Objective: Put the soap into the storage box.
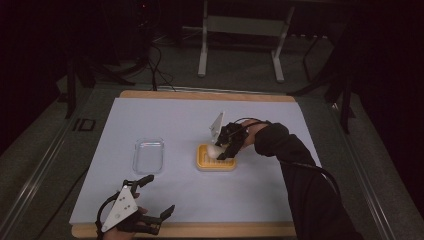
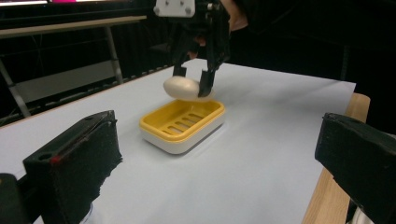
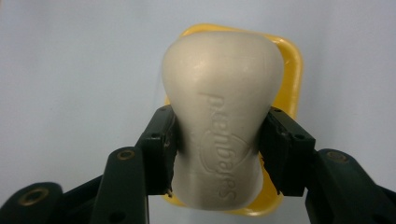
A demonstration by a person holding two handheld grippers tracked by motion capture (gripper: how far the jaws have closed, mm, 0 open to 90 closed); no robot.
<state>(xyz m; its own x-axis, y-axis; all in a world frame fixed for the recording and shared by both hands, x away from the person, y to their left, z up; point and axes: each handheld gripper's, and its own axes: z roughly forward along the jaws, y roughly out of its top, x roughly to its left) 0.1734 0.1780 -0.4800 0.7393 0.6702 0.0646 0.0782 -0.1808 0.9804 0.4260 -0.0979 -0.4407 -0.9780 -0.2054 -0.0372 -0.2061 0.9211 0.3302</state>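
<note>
A white bar of soap (image 3: 223,116) with an embossed logo is pinched at its waist by my right gripper (image 3: 218,149), which is shut on it. The soap (image 2: 182,87) hangs just above a yellow soap dish (image 2: 183,124) with a slotted floor and white base. From above, the right gripper (image 1: 223,151) holds the soap (image 1: 215,149) over the dish (image 1: 216,159) at the table's centre. My left gripper (image 1: 155,196) rests near the front left edge, open and holding nothing; its pads (image 2: 77,161) frame the left gripper view.
A clear plastic lid or tray (image 1: 148,155) lies on the pale sheet (image 1: 165,120) left of the dish. The wooden table edge (image 1: 200,229) runs along the front. A metal stand (image 1: 240,30) and cables sit on the floor beyond.
</note>
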